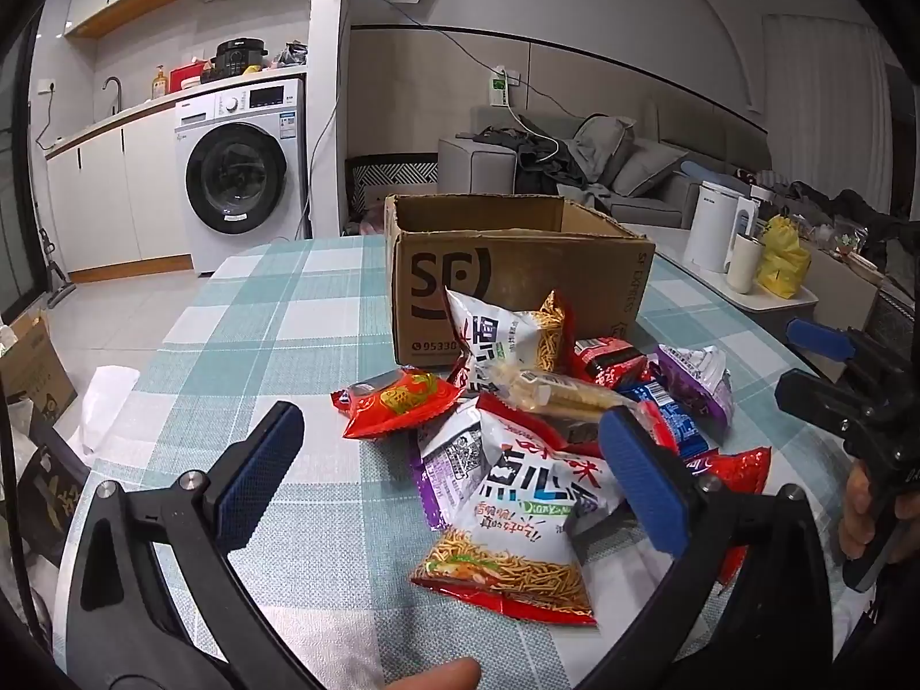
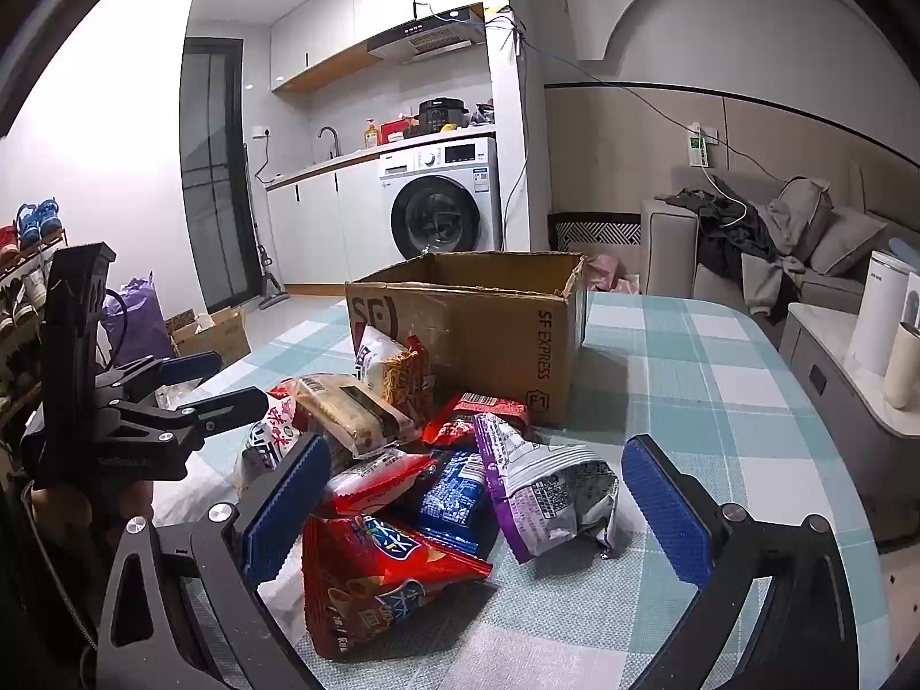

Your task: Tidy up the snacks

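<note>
1. The cardboard box (image 1: 520, 282) marked SF Express stands open on the worktop (image 1: 259, 310), which wears a teal checked cloth; I judge it to be where the snacks should go, and no snack shows inside it from these angles.
2. The snack pile (image 2: 414, 460) lies in a loose heap in front of the box, with a noodle-snack bag (image 1: 512, 339) leaning against the box's front wall.
3. The left tool (image 1: 454, 477) hovers over the near edge of the pile, jaws wide apart and holding nothing; a large white noodle-snack packet (image 1: 517, 523) lies below the gap, nearer the right-hand pad.
4. The right tool (image 2: 477, 506) is also spread wide and empty; a red crisp packet (image 2: 368, 581), a blue packet (image 2: 451, 494) and a purple-and-silver packet (image 2: 546, 494) lie between its pads.
5. Risk: the packets overlap, so a close from either tool could pinch two at once or catch only a slippery foil corner, and the packet could drop short of the box.
6. Risk: the bags are air-puffed; a hard squeeze could crush the contents or burst a seam.
7. Risk: the two tools work near each other over the pile and could collide if both reach in together.
8. Risk: dragging one packet out could nudge others away from the box toward the worktop edge.
</note>
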Tool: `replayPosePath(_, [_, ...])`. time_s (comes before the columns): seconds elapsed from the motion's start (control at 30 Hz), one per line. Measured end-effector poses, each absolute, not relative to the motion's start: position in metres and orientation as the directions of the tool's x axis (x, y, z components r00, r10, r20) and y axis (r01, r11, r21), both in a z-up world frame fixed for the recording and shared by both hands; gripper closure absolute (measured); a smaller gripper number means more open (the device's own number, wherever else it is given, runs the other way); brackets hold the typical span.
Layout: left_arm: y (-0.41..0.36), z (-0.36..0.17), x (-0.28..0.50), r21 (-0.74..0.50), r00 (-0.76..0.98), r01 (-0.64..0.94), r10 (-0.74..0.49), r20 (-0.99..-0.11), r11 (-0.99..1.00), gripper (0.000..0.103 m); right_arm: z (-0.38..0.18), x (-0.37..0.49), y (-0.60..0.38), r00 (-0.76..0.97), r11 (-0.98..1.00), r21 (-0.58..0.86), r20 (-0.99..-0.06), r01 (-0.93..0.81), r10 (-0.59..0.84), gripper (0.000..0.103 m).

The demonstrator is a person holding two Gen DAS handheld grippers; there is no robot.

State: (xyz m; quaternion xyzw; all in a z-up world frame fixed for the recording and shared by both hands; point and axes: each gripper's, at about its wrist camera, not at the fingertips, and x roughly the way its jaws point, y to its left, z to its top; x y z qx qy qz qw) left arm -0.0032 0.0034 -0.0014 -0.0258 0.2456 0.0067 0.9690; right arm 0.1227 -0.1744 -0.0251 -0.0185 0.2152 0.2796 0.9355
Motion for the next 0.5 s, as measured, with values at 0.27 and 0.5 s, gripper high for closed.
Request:
replayPosePath(0.27, [0.0024,-0.002,-0.0005,-0.05,0.879,-0.026,-0.001,-0.476,0.998,0.001,-0.0276,0.1262,-0.1721,0.75,0.843,0.084,-0.416,-0.532,0.515,0.0])
replayPosePath(0.5, [0.0013,-0.0021,0.0005,-0.05,0.88,-0.025,-0.002,-0.476,0.998,0.001,-0.0272,0.1256,-0.172,0.75,0.842,0.083,-0.415,-0.533,0.515,0.0])
